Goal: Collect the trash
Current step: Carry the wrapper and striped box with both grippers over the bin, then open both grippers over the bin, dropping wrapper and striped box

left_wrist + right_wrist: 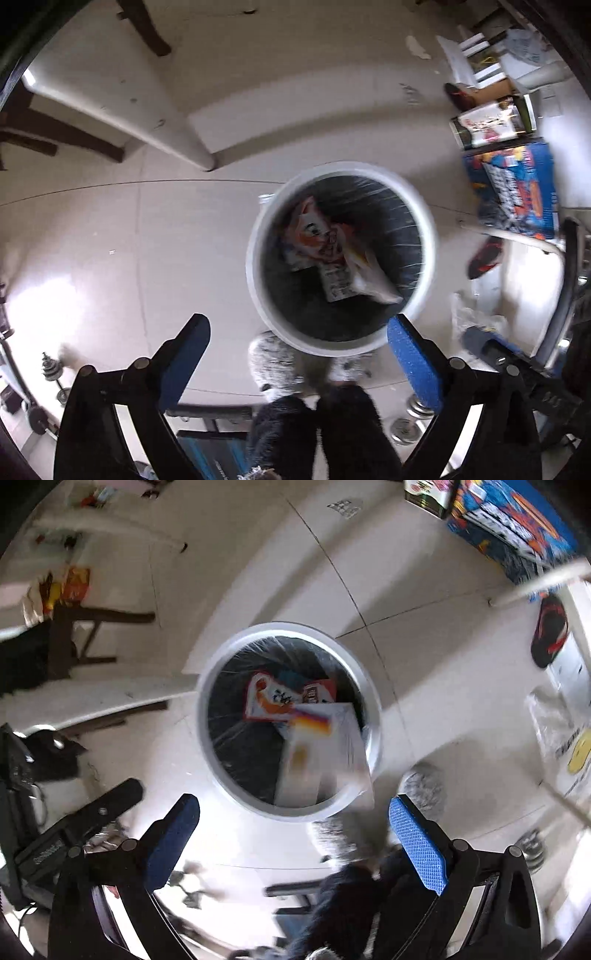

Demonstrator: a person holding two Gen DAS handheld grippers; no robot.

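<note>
Two spread grippers above one round white bin

The left gripper and right gripper each show two blue textured pads set wide, nothing between them. The trash bin, lined with a dark glossy bag, stands on the pale tiled floor and holds about three flat printed packets. Two fuzzy grey slippers stand just near the bin.

White-rimmed bin lined black; inside, orange-and-white cartoon-face wrapper. Blue textured pads on black tongs. Pale tiled floor.
</note>
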